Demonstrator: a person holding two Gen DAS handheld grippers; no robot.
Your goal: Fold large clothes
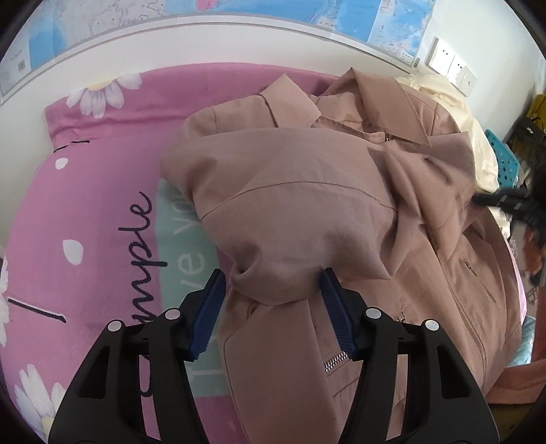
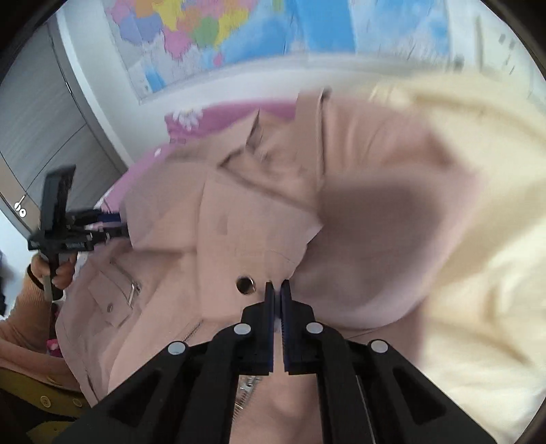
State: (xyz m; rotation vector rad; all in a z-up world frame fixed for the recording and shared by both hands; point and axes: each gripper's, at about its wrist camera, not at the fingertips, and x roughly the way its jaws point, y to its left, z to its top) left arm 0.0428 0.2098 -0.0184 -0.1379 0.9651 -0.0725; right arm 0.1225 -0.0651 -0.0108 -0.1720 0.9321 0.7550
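A dusty-pink zip jacket lies collar-far on the pink bedsheet. Its left sleeve is folded across the chest. My left gripper is shut on the bunched end of that sleeve, with the blue pads on either side of the cloth. In the blurred right wrist view the jacket fills the middle. My right gripper hovers low over it by a snap button, jaws shut; a thin pale strip shows in the gap. The left gripper appears at the far left, held by a hand.
A cream garment lies crumpled beyond the jacket on the right. A blue plastic basket and clutter stand at the right edge. A wall with maps runs behind the bed. Grey cabinet doors stand to the left.
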